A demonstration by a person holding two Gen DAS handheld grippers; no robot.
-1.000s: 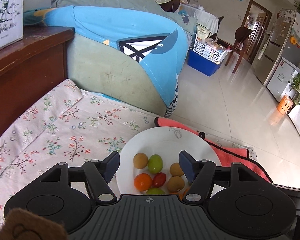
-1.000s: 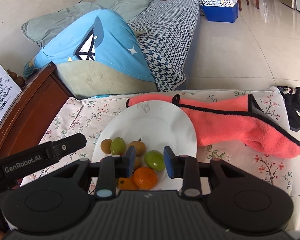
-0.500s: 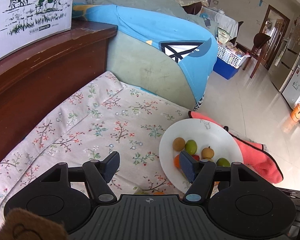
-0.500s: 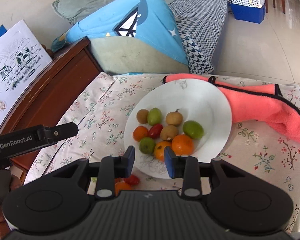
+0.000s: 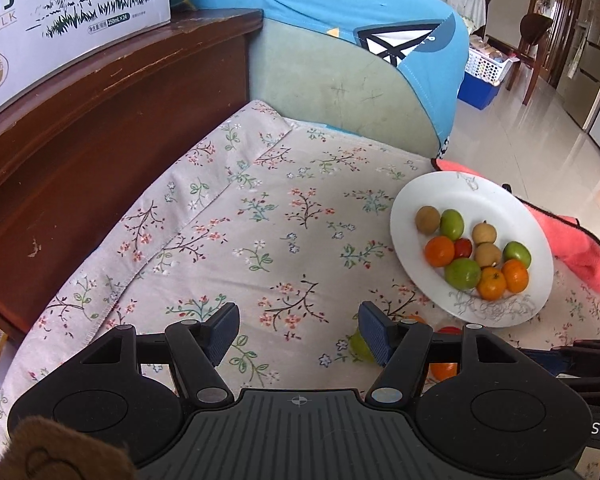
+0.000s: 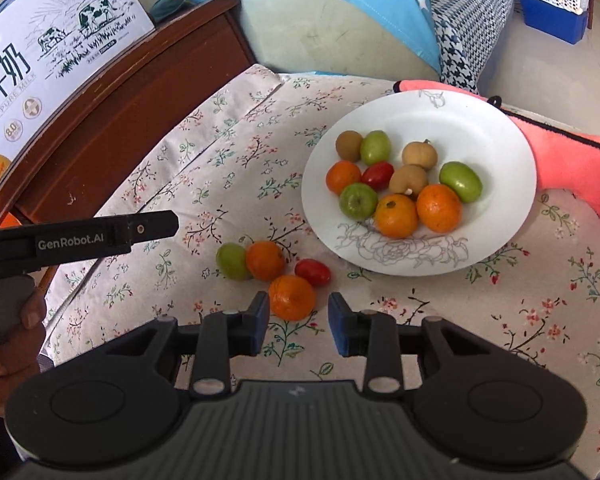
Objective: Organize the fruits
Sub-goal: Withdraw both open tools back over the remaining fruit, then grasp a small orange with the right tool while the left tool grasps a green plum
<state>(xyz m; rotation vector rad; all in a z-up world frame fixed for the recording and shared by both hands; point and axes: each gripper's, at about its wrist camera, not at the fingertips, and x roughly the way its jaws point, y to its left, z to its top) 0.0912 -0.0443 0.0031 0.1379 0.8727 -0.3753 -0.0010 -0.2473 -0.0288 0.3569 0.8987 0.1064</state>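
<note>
Four loose fruits lie on the flowered cloth short of the white plate point(image 6: 512, 184) in the right wrist view: a green fruit point(image 6: 233, 261) touching an orange point(image 6: 265, 260), a small red tomato point(image 6: 313, 272) just beside them, and a second orange point(image 6: 292, 297) nearest the right tool point(image 6: 298, 328). That tool's pads stand a little apart with nothing between them, the near orange just beyond their tips. I'd say it is the one to take: bring the pads down either side of its widest part, close gently so the skin does not slip, and lift straight up so the tomato beside it is not nudged into rolling. The plate already holds a heap of oranges, green fruits, brownish ones and a tomato, so the free rim side looks the safer place to set it. In the left wrist view the left tool point(image 5: 298, 334) hangs wider apart and empty over bare cloth; a green fruit point(image 5: 358, 345) peeks out behind its right pad, and the orange shapes beyond are mostly hidden, so which fruits they are I cannot say. The surface is covered in soft, creased cloth, with a pink towel point(image 5: 580, 252) behind the plate, a dark wooden cabinet point(image 5: 100, 128) carrying a milk carton box point(image 5: 60, 12), a draped sofa point(image 5: 340, 60), and a tiled floor point(image 5: 540, 136).
</note>
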